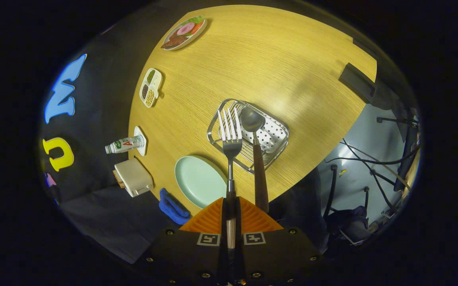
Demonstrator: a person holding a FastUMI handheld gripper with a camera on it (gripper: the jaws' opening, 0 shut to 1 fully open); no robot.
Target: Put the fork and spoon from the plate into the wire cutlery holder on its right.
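Fork point(231, 143): metal head, wooden handle. Handle clamped between the two fingers of the gripper point(231, 206); tines point forward, seen over the near rim of the wire cutlery holder point(249, 135). It looks held above the holder rather than resting in it; height cannot be told.

Spoon point(255, 139): wooden handle, metal bowl. Runs just beside the fork, bowl seen over the holder's perforated insert. The handle passes beside the fingers, outside the grip; whether it is carried along or already lies across the holder's rim, I cannot tell.

Gripper: fingers drawn nearly together, pressing on the fork's thin handle from both sides.

Risks, as judged:
- Narrow handle may pivot in the grip, dropping the tines.
- Release too near the holder's near rim could let the fork tip out onto the table point(272, 59).
- The fork could knock the spoon off the rim.
- The table's near edge lies close behind the holder; a rolling piece could go over it.

Pale green plate point(197, 178): beside the holder, near the table's near edge, bare of cutlery.

Further out: blue cloth point(171, 208), small bottle point(125, 145), divided dish point(150, 87), plate of toy food point(184, 32) along the table's far edges.
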